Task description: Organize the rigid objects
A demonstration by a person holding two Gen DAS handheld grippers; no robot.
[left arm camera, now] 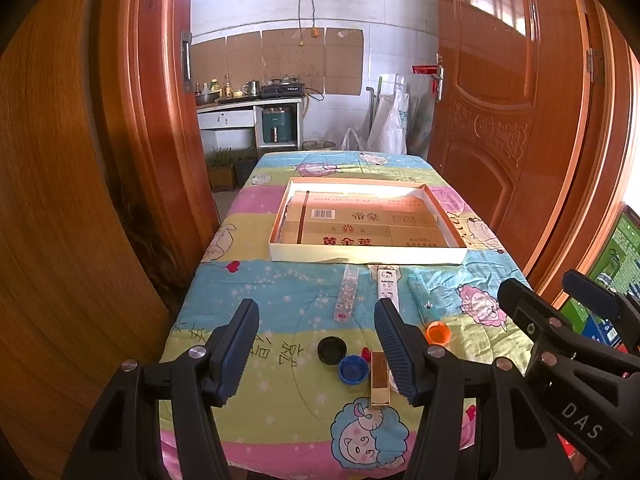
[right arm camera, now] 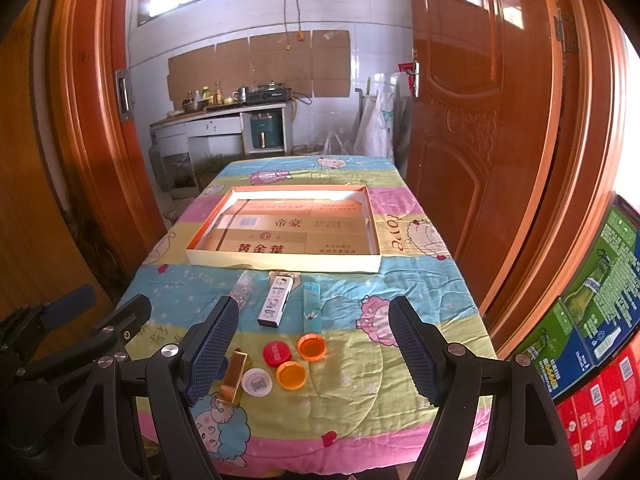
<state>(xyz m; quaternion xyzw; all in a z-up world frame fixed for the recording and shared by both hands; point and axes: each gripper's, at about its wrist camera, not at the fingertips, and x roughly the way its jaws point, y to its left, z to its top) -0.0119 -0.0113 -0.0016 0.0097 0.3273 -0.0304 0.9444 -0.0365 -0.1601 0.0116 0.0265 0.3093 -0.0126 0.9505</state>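
A shallow cardboard tray point(left arm camera: 360, 258) point(right arm camera: 280, 262) lies mid-table. Before it lie three lighters: a patterned clear one point(left arm camera: 345, 294) point(right arm camera: 243, 288), a white one point(left arm camera: 388, 282) point(right arm camera: 276, 300) and a light blue one point(left arm camera: 420, 292) point(right arm camera: 311, 306). Nearer lie a black cap point(left arm camera: 332, 350), a blue cap point(left arm camera: 352, 369), a gold lighter point(left arm camera: 379, 378) point(right arm camera: 233, 376), a red cap point(right arm camera: 277, 353), a white cap point(right arm camera: 257, 381) and two orange caps point(right arm camera: 311, 346) point(right arm camera: 291, 375). My left gripper point(left arm camera: 316, 352) and right gripper point(right arm camera: 312, 352) hover open and empty above these.
The table wears a colourful cartoon quilt point(left arm camera: 280, 304) point(right arm camera: 400, 280). Wooden doors point(left arm camera: 500, 100) point(right arm camera: 480, 120) flank it. A kitchen counter point(left arm camera: 248, 104) stands beyond. Stacked printed boxes point(right arm camera: 592, 340) stand at the right.
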